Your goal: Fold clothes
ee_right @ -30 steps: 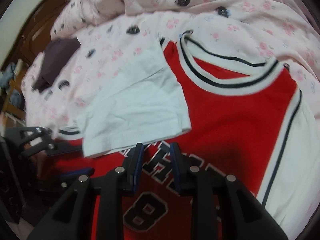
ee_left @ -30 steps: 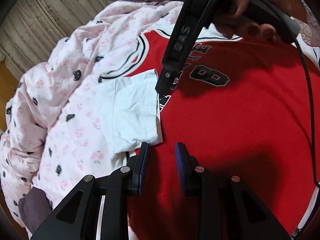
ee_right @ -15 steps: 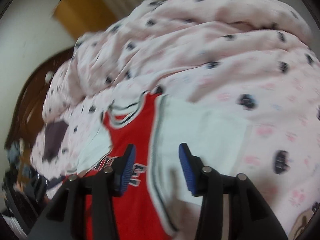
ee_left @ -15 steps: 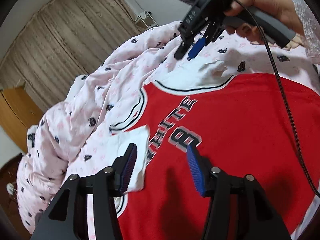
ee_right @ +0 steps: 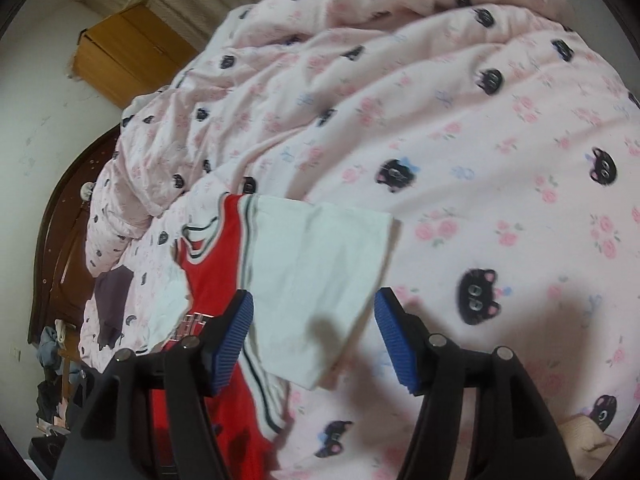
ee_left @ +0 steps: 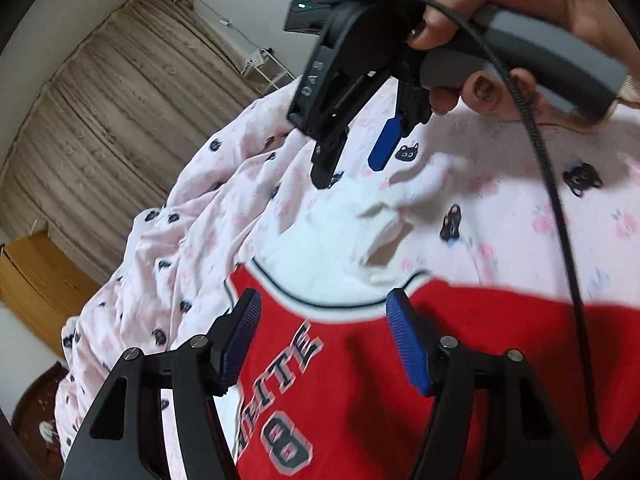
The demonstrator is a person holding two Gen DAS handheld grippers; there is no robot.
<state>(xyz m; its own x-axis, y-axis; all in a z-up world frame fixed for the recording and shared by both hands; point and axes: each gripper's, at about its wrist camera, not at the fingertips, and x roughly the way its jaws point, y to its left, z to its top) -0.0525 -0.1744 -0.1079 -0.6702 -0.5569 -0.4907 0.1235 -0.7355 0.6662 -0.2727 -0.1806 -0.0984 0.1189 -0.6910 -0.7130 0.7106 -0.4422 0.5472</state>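
Note:
A red jersey point(ee_left: 400, 380) with white sleeves and black lettering lies spread on a pink bed cover. My left gripper point(ee_left: 326, 344) is open and empty, above the jersey's chest near its striped armhole edge. One white sleeve point(ee_left: 344, 236) lies rumpled beyond it. My right gripper point(ee_left: 352, 164) is open, hovering just over that sleeve. In the right wrist view the right gripper point(ee_right: 314, 344) is open above the flat white sleeve point(ee_right: 316, 272), with the red body point(ee_right: 216, 256) to its left.
The pink cat-print duvet point(ee_right: 460, 128) is bunched up behind the jersey. A dark purple garment point(ee_right: 112, 296) lies at the bed's left edge by the dark wooden bed frame point(ee_right: 60, 240). A wooden cabinet point(ee_right: 124, 56) and a beige curtain point(ee_left: 100, 120) stand behind.
Both grippers opened wide and lifted off the jersey. The right gripper moved from the left sleeve across to the other white sleeve. The left gripper moved up toward the jersey's top.

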